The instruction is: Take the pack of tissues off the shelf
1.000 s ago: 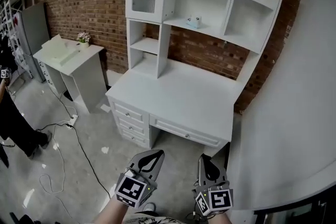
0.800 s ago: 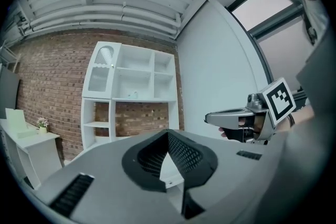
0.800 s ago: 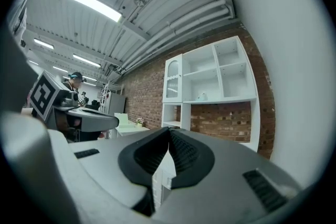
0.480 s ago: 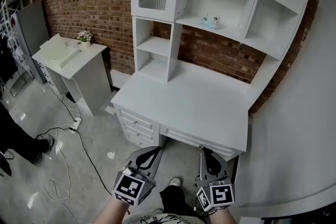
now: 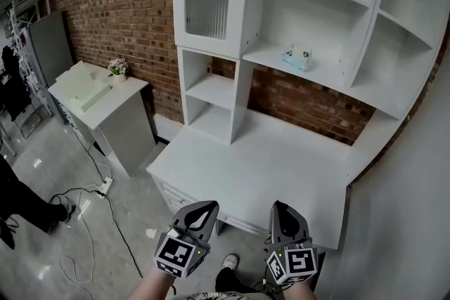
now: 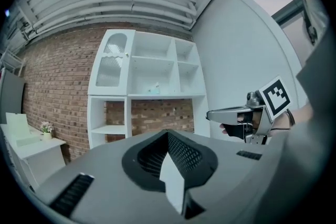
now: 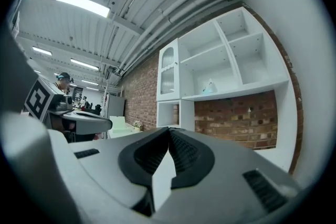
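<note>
Grippers both low in the head view, side by side in front of the white desk point(image 5: 267, 161): the left gripper point(image 5: 209, 206) at about seven o'clock, the right gripper point(image 5: 280, 207) at about five, each pointing level toward the shelf unit point(image 5: 373, 46). Look along the left one and its jaws are pressed together at the tips, with nothing between them. Same story on the right, jaws closed flat on each other and carrying nothing. And the pack of tissues point(image 5: 298, 58)? Up at one o'clock in the head view, pale blue, resting on the wide middle shelf board point(image 5: 330, 77), well apart from both grippers and untouched. From the right gripper view it shows small at one o'clock on that same board, and from the left gripper view it is a tiny pale spot near twelve. Glass-fronted cupboard door point(image 5: 207, 7) stands at eleven o'clock, to the pack's left and a little higher, with the brick wall point(image 5: 105, 3) behind it all. Over at nine o'clock, a small side table point(image 5: 130, 88) carries a little flower pot point(image 5: 117, 69).
</note>
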Demonstrator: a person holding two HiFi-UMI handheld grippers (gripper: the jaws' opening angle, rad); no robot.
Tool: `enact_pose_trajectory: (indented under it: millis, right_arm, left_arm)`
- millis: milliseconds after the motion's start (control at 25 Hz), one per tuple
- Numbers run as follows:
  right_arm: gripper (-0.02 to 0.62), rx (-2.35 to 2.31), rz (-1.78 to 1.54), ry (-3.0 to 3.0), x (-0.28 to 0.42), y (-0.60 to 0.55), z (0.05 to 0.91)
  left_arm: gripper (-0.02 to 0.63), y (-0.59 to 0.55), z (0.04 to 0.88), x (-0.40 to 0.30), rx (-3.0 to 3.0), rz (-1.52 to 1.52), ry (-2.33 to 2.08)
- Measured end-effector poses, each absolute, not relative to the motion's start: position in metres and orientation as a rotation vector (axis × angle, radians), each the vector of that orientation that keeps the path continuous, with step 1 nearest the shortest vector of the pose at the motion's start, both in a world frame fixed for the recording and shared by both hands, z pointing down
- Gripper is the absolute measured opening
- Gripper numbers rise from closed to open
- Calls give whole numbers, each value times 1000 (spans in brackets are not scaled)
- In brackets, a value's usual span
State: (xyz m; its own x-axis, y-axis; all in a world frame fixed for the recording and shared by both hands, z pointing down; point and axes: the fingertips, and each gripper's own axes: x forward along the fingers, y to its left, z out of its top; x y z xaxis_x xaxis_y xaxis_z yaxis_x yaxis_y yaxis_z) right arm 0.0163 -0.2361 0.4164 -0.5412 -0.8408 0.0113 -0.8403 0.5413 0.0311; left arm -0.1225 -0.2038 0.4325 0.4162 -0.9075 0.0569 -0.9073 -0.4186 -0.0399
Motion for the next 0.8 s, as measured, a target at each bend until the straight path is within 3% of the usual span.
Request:
enact_pose_trajectory:
  millis: [800]
  right_arm:
    - [8, 1593, -161, -2671, 28, -466, 366]
  left_arm:
    - [14, -444, 391, -119, -2625, 6, 1609]
